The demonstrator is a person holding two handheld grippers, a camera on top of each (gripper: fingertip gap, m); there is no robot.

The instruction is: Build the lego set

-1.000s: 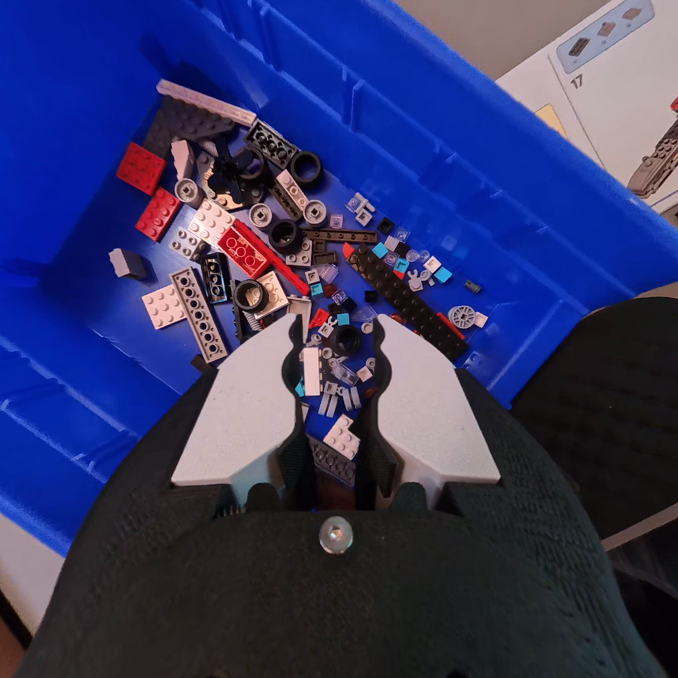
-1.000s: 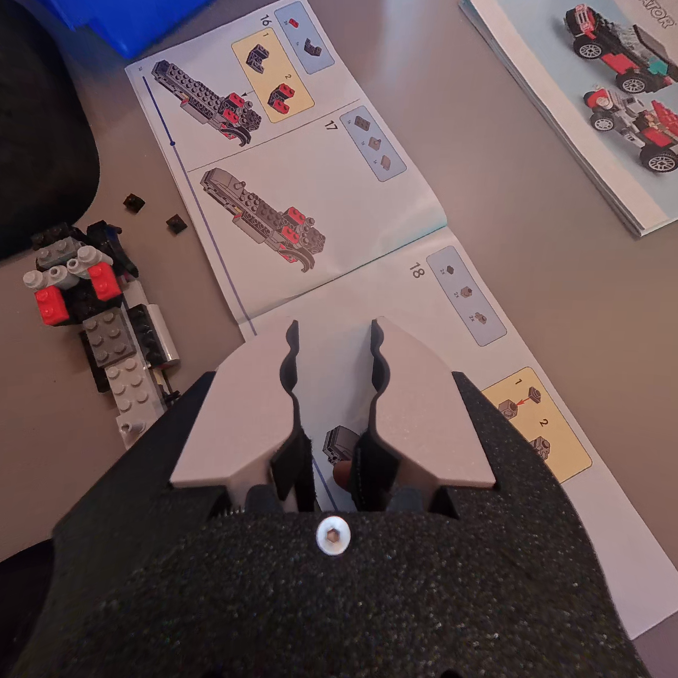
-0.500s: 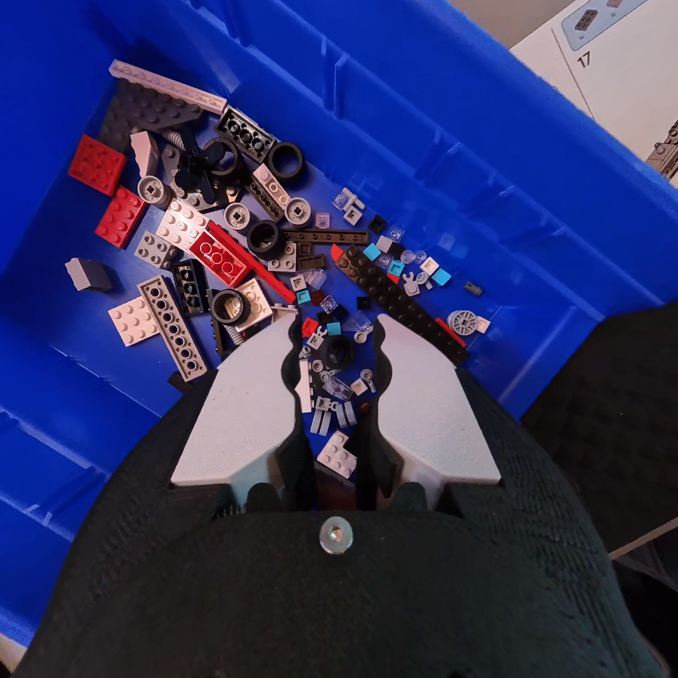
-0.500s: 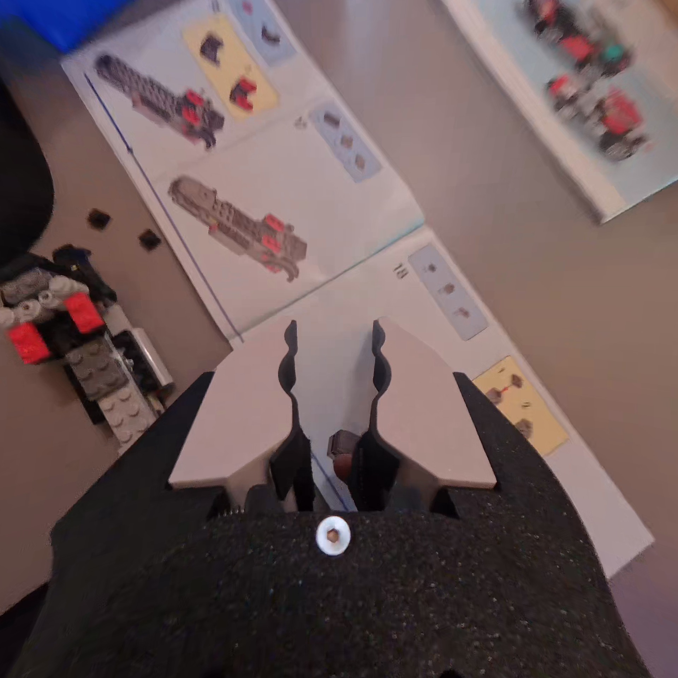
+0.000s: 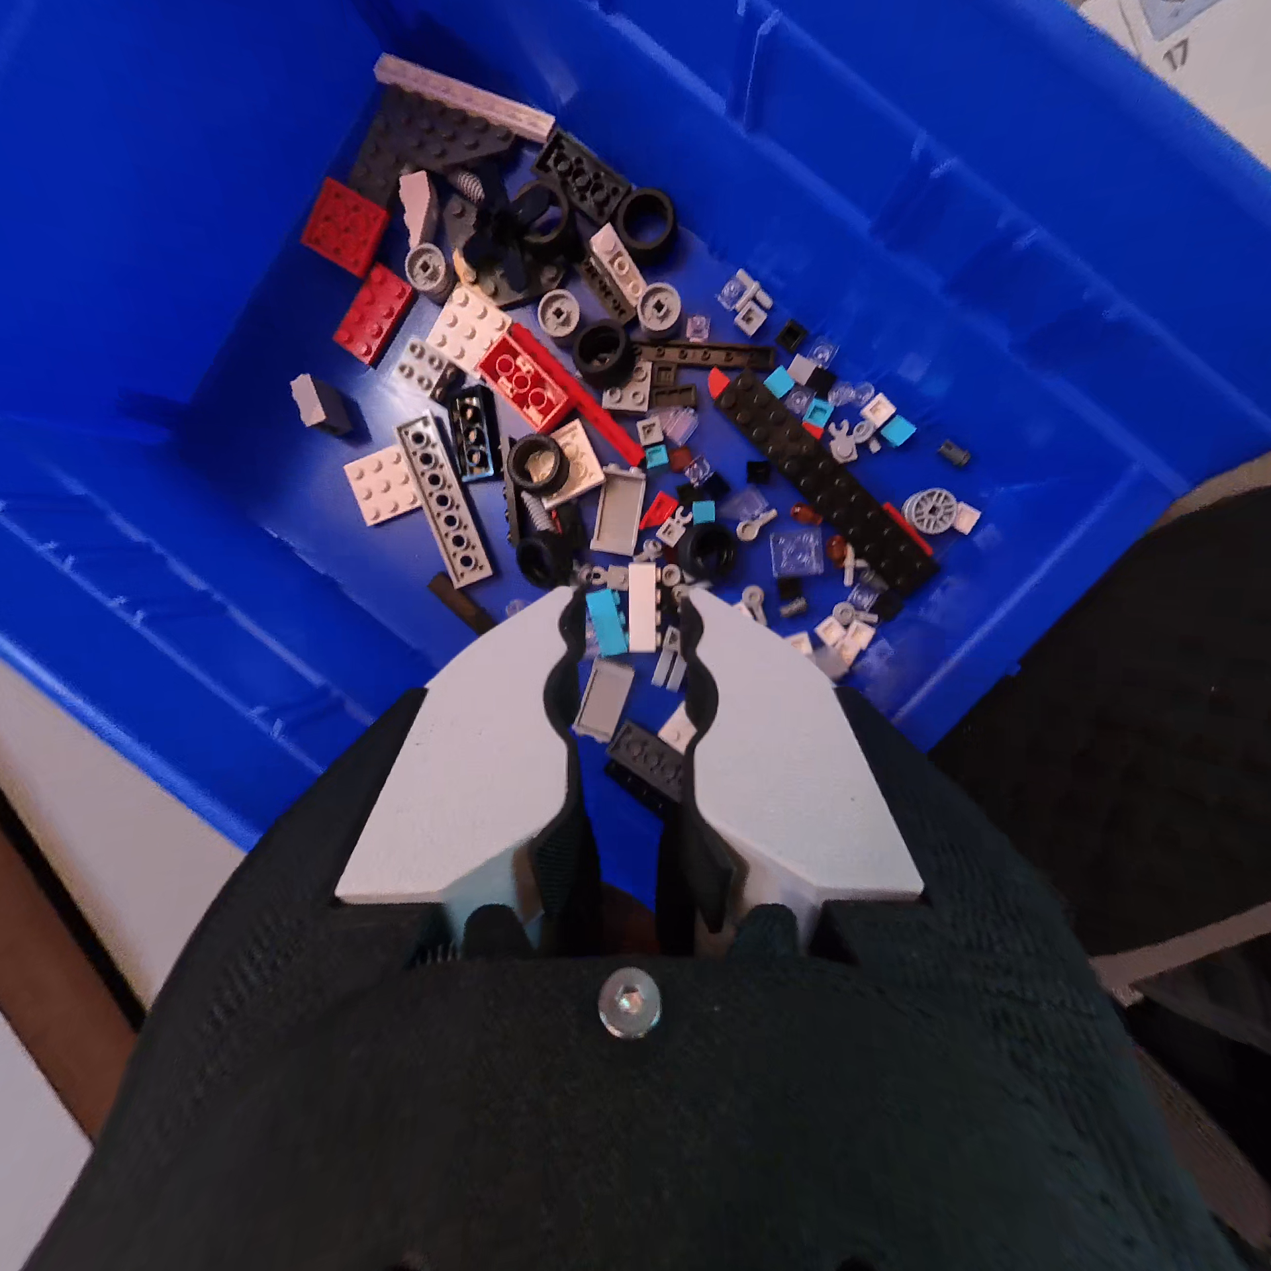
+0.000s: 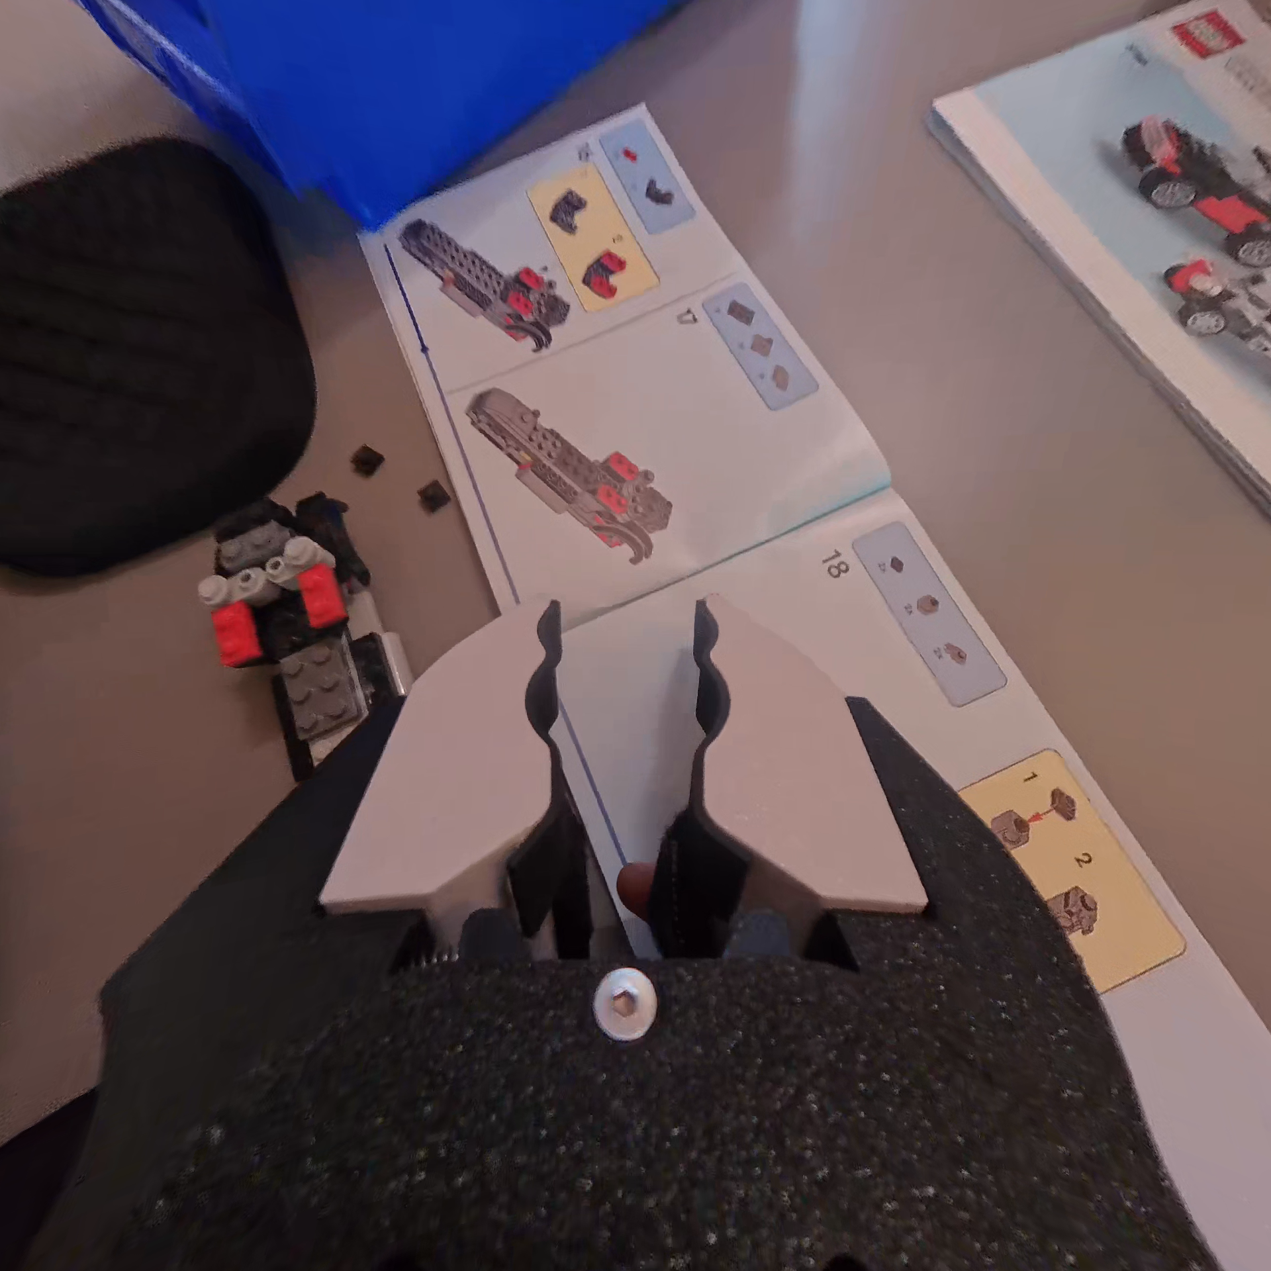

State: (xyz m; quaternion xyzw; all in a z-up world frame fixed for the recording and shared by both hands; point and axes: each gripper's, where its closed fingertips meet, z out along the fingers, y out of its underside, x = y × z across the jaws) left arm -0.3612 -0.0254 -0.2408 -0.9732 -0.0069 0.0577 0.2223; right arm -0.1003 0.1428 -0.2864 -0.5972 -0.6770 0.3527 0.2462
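Observation:
A blue bin holds several loose lego pieces in red, black, grey, white and teal. My left gripper is open and empty, hanging over the bin's near end above a white tile and a teal piece. My right gripper is open and empty above the open instruction booklet. A partly built model of black, grey and red bricks lies on the table left of the right gripper. Two small black pieces lie beside it.
The blue bin's corner shows at the top of the right wrist view. The other gripper's black body sits at far left. A second booklet lies at the right. The tan table is between the booklets. Across from one pair of fingers to the other is roughly 30 cm. The left tips stand about 5 cm off the white tile.
My left gripper has pulled back toward the bin's near wall, so more pieces show ahead of it. My right gripper has shifted, bringing the bin's corner and the model more into view.

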